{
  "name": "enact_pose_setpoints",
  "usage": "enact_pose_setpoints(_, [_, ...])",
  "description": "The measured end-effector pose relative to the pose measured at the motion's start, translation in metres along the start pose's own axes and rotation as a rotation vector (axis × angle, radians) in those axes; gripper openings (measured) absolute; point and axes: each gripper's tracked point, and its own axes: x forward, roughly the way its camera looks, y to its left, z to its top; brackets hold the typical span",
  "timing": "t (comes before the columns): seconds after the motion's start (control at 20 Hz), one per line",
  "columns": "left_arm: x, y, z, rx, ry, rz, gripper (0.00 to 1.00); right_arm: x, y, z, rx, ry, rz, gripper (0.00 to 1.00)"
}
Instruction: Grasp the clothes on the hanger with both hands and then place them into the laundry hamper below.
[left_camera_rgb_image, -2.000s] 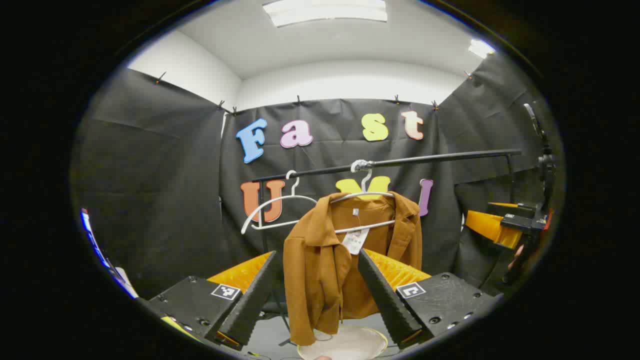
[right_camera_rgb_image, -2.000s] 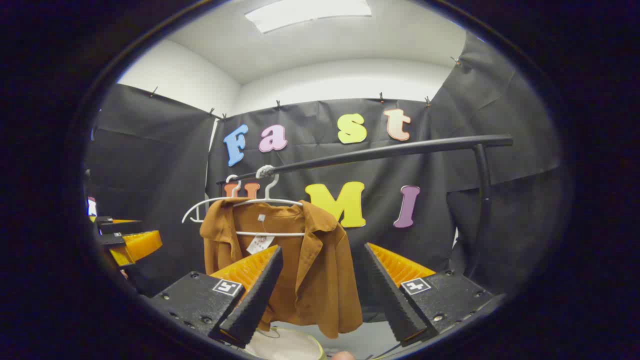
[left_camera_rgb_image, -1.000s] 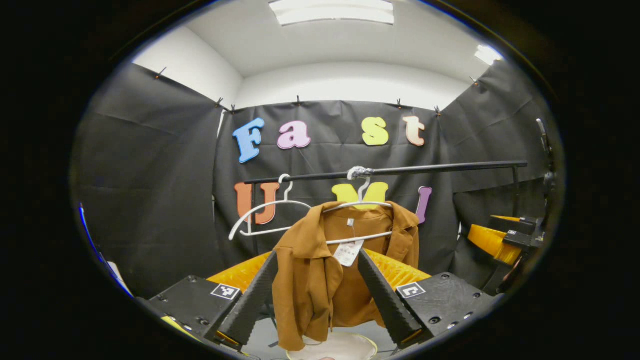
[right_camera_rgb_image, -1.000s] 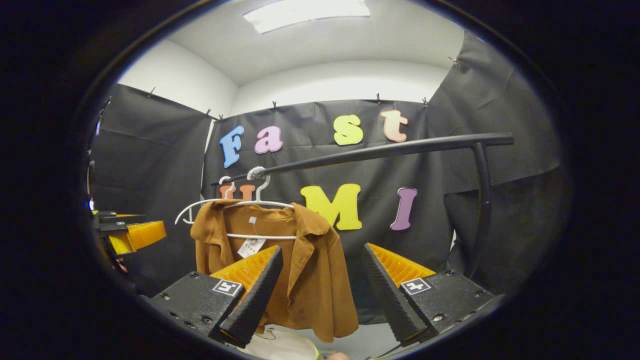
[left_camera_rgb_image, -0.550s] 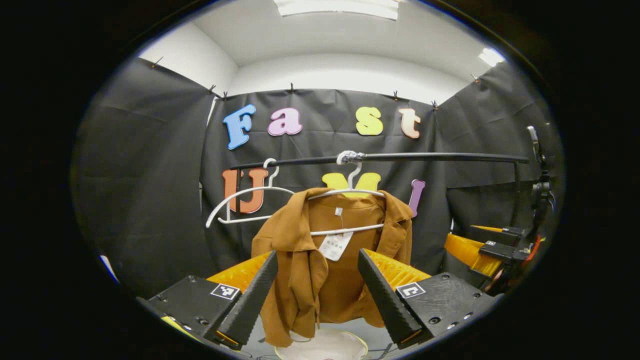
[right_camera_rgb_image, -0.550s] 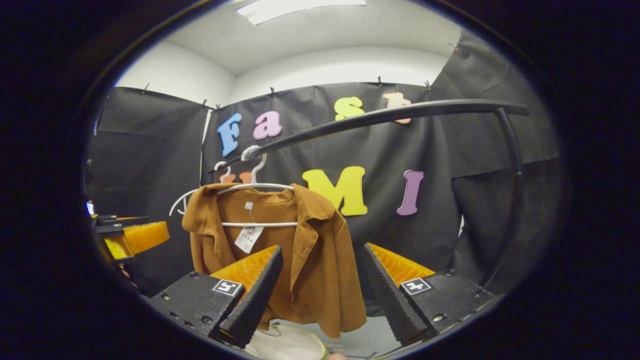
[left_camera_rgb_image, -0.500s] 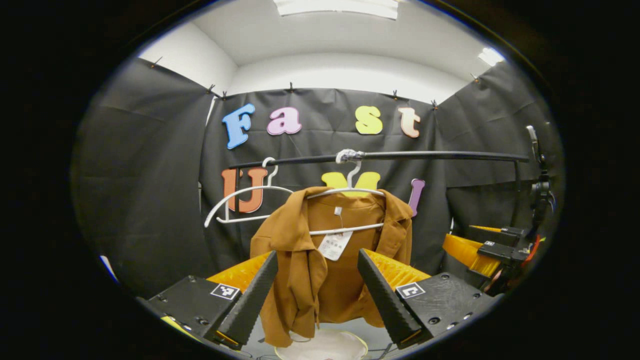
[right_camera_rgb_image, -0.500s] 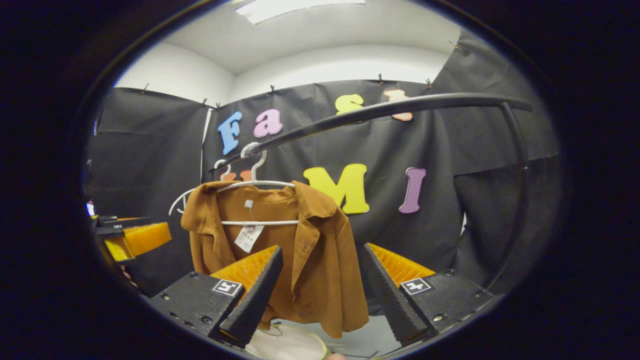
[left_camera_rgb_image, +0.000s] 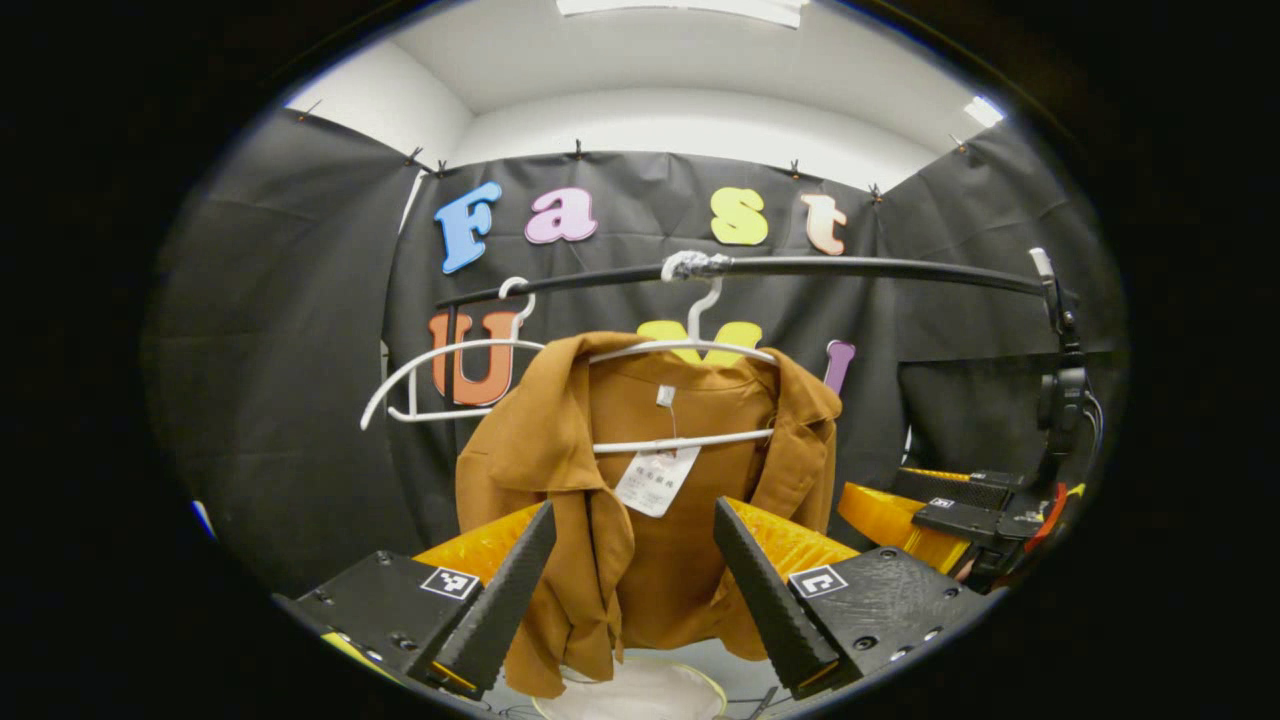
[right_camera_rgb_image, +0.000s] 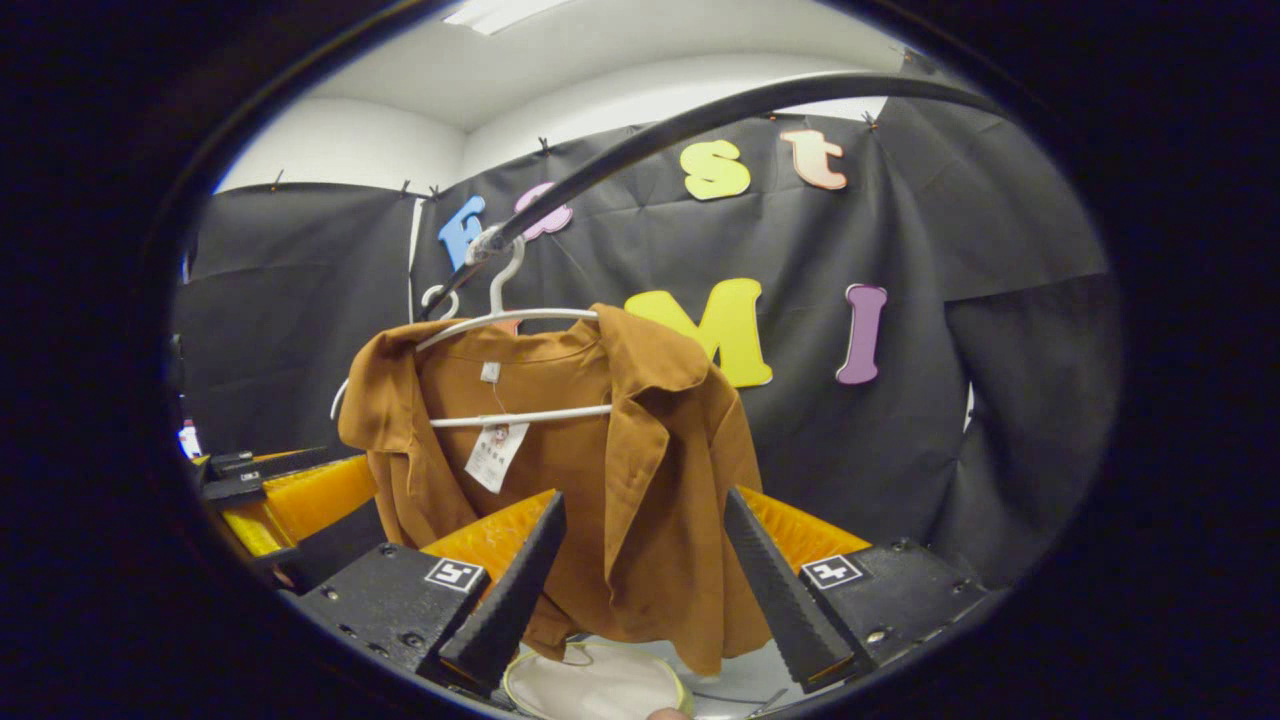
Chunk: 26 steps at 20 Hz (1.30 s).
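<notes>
Black rail runs across the upper middle of the left gripper view; in the right gripper view it arcs from upper right down to upper left.

Brown shirt hangs on a white hanger hooked on the rail, centre frame, collar open, paper tag dangling from the neck. In the right gripper view the shirt sits centre-left, hem low between my fingers; hanger above it, tag at its left-centre.

A second, bare white hanger hangs on the rail at left of the shirt in the left gripper view.

Laundry hamper shows as a pale round opening at bottom centre, right under the shirt hem; in the right gripper view also bottom centre.

My left tool: fingers spread wide, holding nothing, shirt front seen between them, contact cannot be told. My right tool: fingers spread wide, holding nothing, shirt's right side between them.

The right tool also shows at the right edge of the left gripper view; the left tool at the left edge of the right gripper view.
</notes>
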Motion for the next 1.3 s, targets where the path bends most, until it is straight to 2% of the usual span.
enact_pose_setpoints(0.1, [0.009, -0.004, -0.006, -0.013, 0.006, -0.013, 1.00, 0.012, 0.001, -0.004, 0.002, 0.009, 0.008, 1.00])
enact_pose_setpoints(0.15, [0.013, -0.005, -0.008, -0.020, 0.006, -0.020, 0.95, 0.019, 0.001, -0.004, 0.007, 0.014, 0.011, 1.00])
enact_pose_setpoints(0.2, [0.016, -0.006, -0.010, -0.032, 0.012, -0.026, 0.94, 0.024, 0.001, -0.005, 0.012, 0.016, 0.020, 1.00])
enact_pose_setpoints(0.25, [0.020, -0.007, -0.010, -0.042, 0.006, -0.034, 1.00, 0.030, 0.000, -0.006, 0.015, 0.020, 0.019, 1.00])
enact_pose_setpoints(0.3, [0.025, -0.007, -0.012, -0.051, 0.009, -0.038, 0.93, 0.035, -0.002, -0.008, 0.020, 0.025, 0.019, 1.00])
enact_pose_setpoints(0.35, [0.030, -0.006, -0.016, -0.062, 0.018, -0.040, 1.00, 0.041, -0.004, -0.010, 0.026, 0.036, 0.018, 1.00])
enact_pose_setpoints(0.4, [0.036, -0.003, -0.020, -0.074, 0.035, -0.033, 1.00, 0.045, -0.002, -0.013, 0.033, 0.049, 0.030, 1.00])
enact_pose_setpoints(0.55, [0.054, 0.004, -0.031, -0.097, 0.075, -0.012, 0.95, 0.060, 0.003, -0.018, 0.076, 0.073, 0.065, 0.98])
enact_pose_setpoints(0.6, [0.061, 0.008, -0.035, -0.089, 0.081, -0.002, 0.77, 0.067, 0.004, -0.019, 0.092, 0.082, 0.076, 0.98])
enact_pose_setpoints(0.65, [0.067, 0.011, -0.037, -0.082, 0.084, 0.009, 0.76, 0.073, 0.005, -0.021, 0.109, 0.092, 0.082, 0.97])
enact_pose_setpoints(0.7, [0.073, 0.013, -0.039, -0.079, 0.091, 0.016, 0.76, 0.079, 0.006, -0.022, 0.122, 0.101, 0.086, 0.97])
enact_pose_setpoints(0.75, [0.077, 0.016, -0.040, -0.079, 0.090, 0.031, 0.84, 0.084, 0.008, -0.024, 0.131, 0.110, 0.095, 0.96])
enact_pose_setpoints(0.8, [0.083, 0.019, -0.040, -0.090, 0.089, 0.038, 0.76, 0.088, 0.011, -0.023, 0.134, 0.109, 0.106, 0.95])
enact_pose_setpoints(0.85, [0.087, 0.018, -0.040, -0.105, 0.091, 0.043, 0.84, 0.094, 0.010, -0.021, 0.136, 0.105, 0.104, 0.95])
enact_pose_setpoints(0.9, [0.090, 0.017, -0.039, -0.118, 0.091, 0.045, 0.84, 0.100, 0.009, -0.020, 0.142, 0.107, 0.097, 0.94])
enact_pose_setpoints(0.95, [0.093, 0.017, -0.039, -0.122, 0.086, 0.053, 0.76, 0.103, 0.007, -0.020, 0.158, 0.102, 0.088, 0.94])
enact_pose_setpoints(1.0, [0.096, 0.016, -0.038, -0.124, 0.086, 0.054, 0.84, 0.109, 0.005, -0.017, 0.171, 0.096, 0.075, 0.91])
enact_pose_setpoints(1.05, [0.098, 0.015, -0.039, -0.123, 0.088, 0.060, 0.76, 0.114, 0.004, -0.017, 0.182, 0.093, 0.067, 0.94])
enact_pose_setpoints(1.1, [0.101, 0.017, -0.038, -0.122, 0.087, 0.069, 0.76, 0.120, 0.004, -0.016, 0.192, 0.094, 0.061, 0.94])
enact_pose_setpoints(1.15, [0.104, 0.020, -0.038, -0.121, 0.086, 0.088, 0.84, 0.124, 0.003, -0.016, 0.200, 0.093, 0.057, 0.94])
enact_pose_setpoints(1.2, [0.108, 0.024, -0.039, -0.127, 0.083, 0.102, 0.75, 0.128, 0.002, -0.014, 0.210, 0.090, 0.051, 0.94])
enact_pose_setpoints(1.25, [0.111, 0.026, -0.039, -0.141, 0.086, 0.117, 0.76, 0.131, 0.003, -0.015, 0.214, 0.092, 0.048, 0.94])
enact_pose_setpoints(1.3, [0.115, 0.031, -0.040, -0.154, 0.085, 0.138, 0.84, 0.134, 0.001, -0.016, 0.216, 0.091, 0.036, 0.91])
